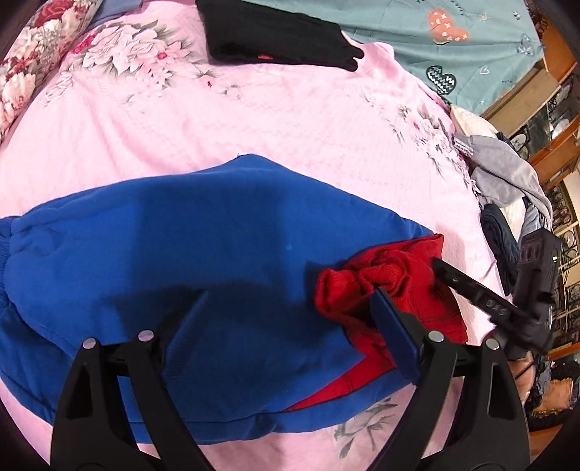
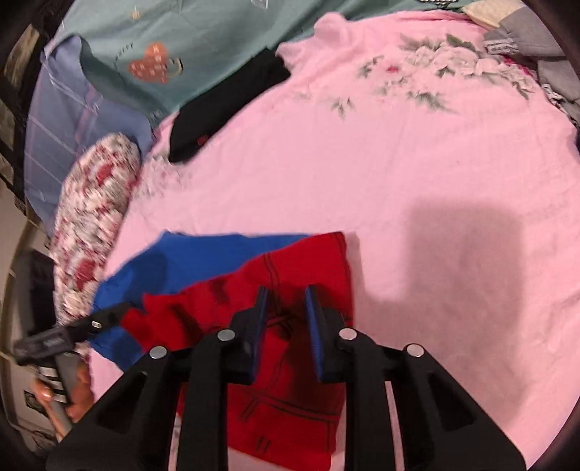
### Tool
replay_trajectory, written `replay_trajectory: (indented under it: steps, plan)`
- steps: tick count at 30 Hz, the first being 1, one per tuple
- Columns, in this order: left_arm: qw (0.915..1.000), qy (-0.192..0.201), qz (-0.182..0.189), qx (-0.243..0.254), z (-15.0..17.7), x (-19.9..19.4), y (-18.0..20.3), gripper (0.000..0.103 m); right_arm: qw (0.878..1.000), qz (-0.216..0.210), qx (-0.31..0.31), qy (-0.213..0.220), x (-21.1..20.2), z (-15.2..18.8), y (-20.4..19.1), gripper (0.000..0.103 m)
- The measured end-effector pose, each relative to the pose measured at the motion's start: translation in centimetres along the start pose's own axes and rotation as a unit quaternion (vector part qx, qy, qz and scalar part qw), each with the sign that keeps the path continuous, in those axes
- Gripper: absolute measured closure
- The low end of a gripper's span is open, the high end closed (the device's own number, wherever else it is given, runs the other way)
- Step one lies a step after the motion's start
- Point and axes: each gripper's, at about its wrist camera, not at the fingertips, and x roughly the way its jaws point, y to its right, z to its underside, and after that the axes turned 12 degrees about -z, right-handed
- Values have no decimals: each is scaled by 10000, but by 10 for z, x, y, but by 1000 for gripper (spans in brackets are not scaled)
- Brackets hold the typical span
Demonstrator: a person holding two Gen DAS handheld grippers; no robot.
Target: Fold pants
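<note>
Blue and red pants lie folded on the pink bedspread. In the left wrist view the blue part (image 1: 188, 253) fills the middle and the red part (image 1: 380, 290) bunches at the right. My left gripper (image 1: 290, 297) is open wide just above the cloth, its right finger (image 1: 391, 326) touching the red bunch. In the right wrist view the red part (image 2: 290, 282) lies over the blue part (image 2: 203, 253). My right gripper (image 2: 286, 293) is open a little over the red cloth, empty. The other gripper shows at the left (image 2: 72, 337) and, in the left wrist view, at the right (image 1: 471, 286).
A folded black garment (image 1: 275, 32) (image 2: 224, 105) lies at the far side of the pink bedspread (image 1: 290, 119) (image 2: 362, 174). A floral pillow (image 2: 94, 217), a teal sheet (image 1: 453, 47) and a pile of grey clothes (image 1: 507, 174) lie around it.
</note>
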Motion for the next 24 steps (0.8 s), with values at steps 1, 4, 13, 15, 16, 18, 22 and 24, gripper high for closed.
replay_trajectory:
  steps: [1, 4, 13, 15, 16, 18, 22, 24]
  plan:
    - [10000, -11, -8, -26, 0, 0, -1, 13, 9999, 93, -74, 3, 7, 1, 1, 82]
    - [9999, -56, -25, -108, 3, -2, -9, 13, 9998, -1, -144, 161, 1, -2, -1, 80]
    - [9994, 82, 216, -247, 8, -19, -15, 12, 9967, 215, 163, 767, -56, 6, 24, 79]
    - [9995, 133, 256, -152, 8, -24, -8, 8, 9973, 270, 266, 630, -53, 8, 29, 75]
    - [9996, 126, 238, -73, 9, -25, -4, 7, 9979, 242, 296, 522, -52, 10, 30, 69]
    - [9998, 68, 201, 19, 10, -22, 2, 7, 9990, 192, 225, 326, -48, 19, 22, 59]
    - [9992, -214, 329, -27, 10, -8, 7, 7, 9998, -69, -158, -19, -50, 43, 3, 71]
    - [9991, -292, 313, -9, 11, -3, 9, 7, 9966, 264, -571, -539, -37, 61, -6, 80]
